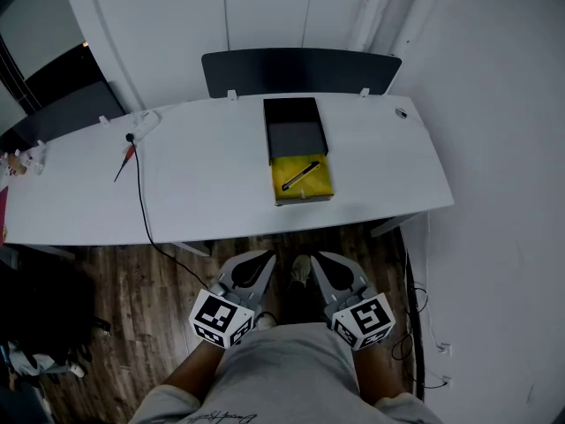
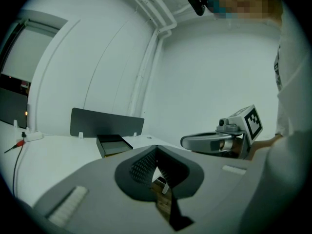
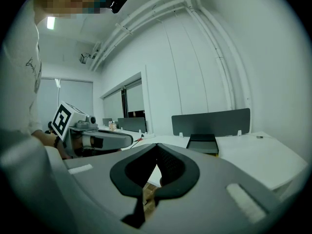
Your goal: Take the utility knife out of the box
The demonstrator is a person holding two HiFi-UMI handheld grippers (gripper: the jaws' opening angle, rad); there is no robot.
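**Both grippers wait shut at the desk edge, knife in its open box**

Seen from above, a white desk [image 1: 212, 175] spans the picture. Near the middle of its front edge sits an open box [image 1: 321, 186]: a black tray part lies toward the back, and a yellow part lies nearest the person. The utility knife [image 1: 300, 176] rests diagonally on the yellow surface, fully exposed, so nothing seems to block a pick from above.

The left gripper [image 1: 261, 260] and right gripper [image 1: 321, 260] are held low, close to the person's waist over the wood floor, well short of the desk. They point forward, side by side, roughly framing the box. Each gripper's own view shows its jaws pressed together at the tips, with nothing between them. This looks like a starting pose, with the reach not yet begun. One gripper would need to spread its jaws before closing on the knife.

A black cable [image 1: 141, 203] trails off the desk's left side, well apart from the box.
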